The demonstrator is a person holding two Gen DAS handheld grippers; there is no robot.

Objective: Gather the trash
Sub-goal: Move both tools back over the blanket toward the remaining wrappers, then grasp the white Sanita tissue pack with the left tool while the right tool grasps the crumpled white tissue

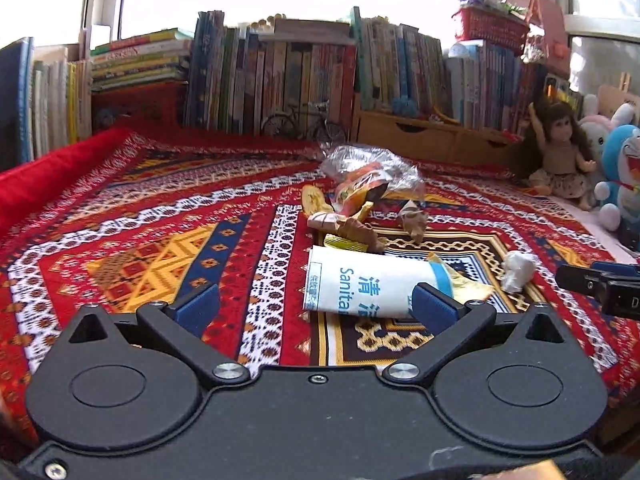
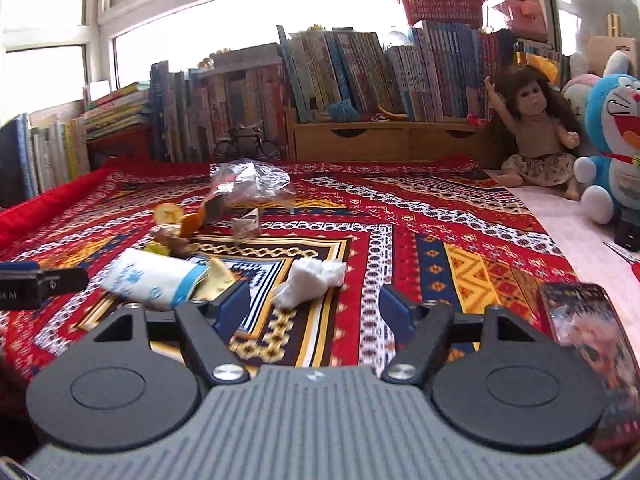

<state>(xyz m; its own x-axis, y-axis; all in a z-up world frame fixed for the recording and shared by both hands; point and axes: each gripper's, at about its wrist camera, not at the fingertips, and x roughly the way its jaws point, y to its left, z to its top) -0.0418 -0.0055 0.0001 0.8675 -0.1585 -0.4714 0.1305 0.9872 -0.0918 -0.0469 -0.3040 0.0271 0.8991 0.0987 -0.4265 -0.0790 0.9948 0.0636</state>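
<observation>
Trash lies scattered on a red patterned cloth [image 1: 140,216]. A white sanitary bag [image 1: 368,284] with blue print lies just ahead of my left gripper [image 1: 316,306], which is open; its right finger overlaps the bag's near edge. Beyond it are gold wrappers [image 1: 348,244], brown paper scraps [image 1: 414,220], orange peel [image 1: 314,200] and a clear plastic bag [image 1: 368,168]. A crumpled white tissue [image 2: 310,280] sits just ahead of my right gripper [image 2: 314,306], which is open and empty. The white bag [image 2: 154,280] lies to that gripper's left.
Rows of books [image 1: 280,76] and a wooden drawer unit [image 2: 384,138] line the back. A small model bicycle [image 1: 304,124] stands by the books. A doll [image 2: 532,128] and plush toys [image 2: 612,144] sit at the right. A printed packet [image 2: 592,336] lies near right.
</observation>
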